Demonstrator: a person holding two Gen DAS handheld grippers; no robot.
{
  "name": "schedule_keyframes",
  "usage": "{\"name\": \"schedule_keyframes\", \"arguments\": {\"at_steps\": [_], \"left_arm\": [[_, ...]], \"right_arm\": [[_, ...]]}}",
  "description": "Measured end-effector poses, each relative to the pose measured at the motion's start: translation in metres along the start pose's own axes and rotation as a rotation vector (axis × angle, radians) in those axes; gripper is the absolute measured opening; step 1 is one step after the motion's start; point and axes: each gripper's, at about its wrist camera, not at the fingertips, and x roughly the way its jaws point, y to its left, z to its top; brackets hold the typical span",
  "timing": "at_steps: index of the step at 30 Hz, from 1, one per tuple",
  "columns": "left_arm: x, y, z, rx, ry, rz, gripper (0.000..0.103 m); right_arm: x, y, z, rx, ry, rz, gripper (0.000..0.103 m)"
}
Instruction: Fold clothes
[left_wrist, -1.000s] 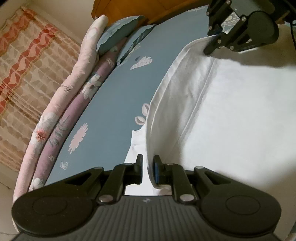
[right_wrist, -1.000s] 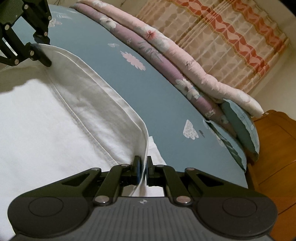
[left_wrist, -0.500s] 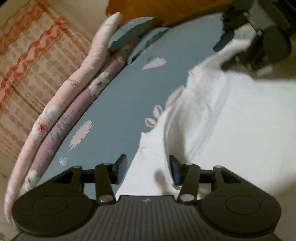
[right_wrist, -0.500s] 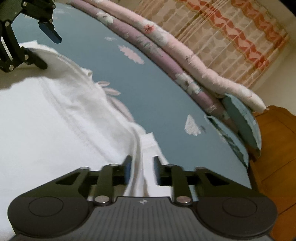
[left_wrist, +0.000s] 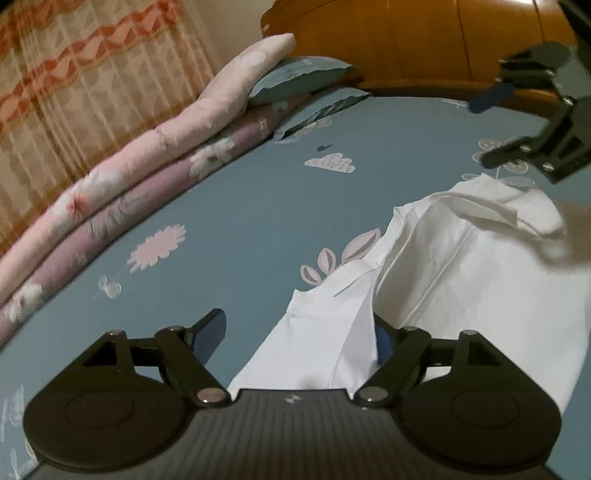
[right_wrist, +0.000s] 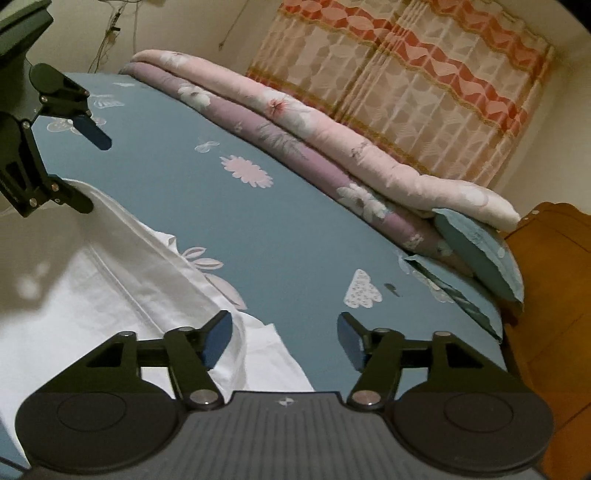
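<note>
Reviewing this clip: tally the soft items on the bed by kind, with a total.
White garment: 1
Rolled quilts along the far edge: 2, one pink, one purple
Blue pillows at the headboard end: 2, one lying on the other
Total: 5

- The white garment (left_wrist: 461, 266) is thin, smooth cloth with stitched seams.
- The bed sheet (left_wrist: 258, 206) is matt blue cotton-like cloth with printed flowers.
- The folded quilts (right_wrist: 332, 147) look soft and padded.
- The left tongs (left_wrist: 299, 339) and right tongs (right_wrist: 284, 339) are matt black plastic with small shiny metal pins.
- The headboard (left_wrist: 424, 40) is glossy varnished wood.
</note>
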Motion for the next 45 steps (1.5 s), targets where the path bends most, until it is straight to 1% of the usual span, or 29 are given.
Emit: {"name": "schedule_keyframes", "arguments": {"at_steps": [2,3,6,8,10,12,15,18,21,24,27,29,31,36,39,45], "left_arm": [[0.002,0.006,0.002,-0.029,0.034,0.000,0.083],[0.004,0.012,0.003,-0.058,0.055,-0.014,0.085],[0.007,0.029,0.006,-0.158,0.085,-0.072,0.085],[0.004,0.040,0.005,-0.220,0.071,-0.065,0.085],[0.000,0.045,0.005,-0.254,0.065,-0.046,0.089],[-0.008,0.045,0.003,-0.269,0.054,-0.042,0.089],[-0.022,0.030,-0.001,-0.222,0.040,-0.065,0.093],[-0.038,-0.006,-0.011,-0.110,0.024,-0.095,0.094],[-0.046,-0.042,-0.022,-0.037,0.020,-0.156,0.094],[-0.043,-0.073,-0.035,0.030,0.040,-0.204,0.094],[-0.034,-0.098,-0.042,0.107,0.062,-0.200,0.094],[-0.025,-0.108,-0.042,0.125,0.082,-0.211,0.094],[-0.018,-0.112,-0.041,0.130,0.090,-0.212,0.094],[-0.014,-0.114,-0.039,0.132,0.079,-0.217,0.094],[-0.016,-0.115,-0.039,0.141,0.072,-0.217,0.094],[-0.017,-0.112,-0.039,0.129,0.081,-0.223,0.094]], "right_arm": [[-0.004,-0.002,-0.003,-0.003,0.014,-0.007,0.071],[-0.006,-0.002,-0.005,-0.005,0.022,-0.010,0.071],[-0.013,-0.004,-0.012,-0.001,0.039,-0.014,0.073],[-0.018,-0.004,-0.017,0.002,0.047,-0.015,0.074],[-0.021,-0.005,-0.021,0.005,0.052,-0.020,0.076],[-0.025,-0.006,-0.027,0.009,0.054,-0.028,0.079],[-0.031,-0.007,-0.041,0.031,0.054,-0.007,0.082],[-0.037,-0.002,-0.061,0.025,0.069,0.042,0.084],[-0.040,0.009,-0.080,-0.036,0.102,0.094,0.084],[-0.030,0.019,-0.094,-0.103,0.161,0.107,0.084],[-0.018,0.024,-0.099,-0.154,0.185,0.082,0.084],[-0.010,0.024,-0.099,-0.173,0.185,0.061,0.084],[-0.001,0.020,-0.097,-0.162,0.171,0.049,0.084],[0.013,-0.002,-0.091,-0.097,0.132,-0.022,0.084],[0.022,-0.019,-0.089,-0.037,0.125,-0.057,0.084],[0.051,-0.050,-0.089,0.096,0.169,-0.121,0.084]]}}
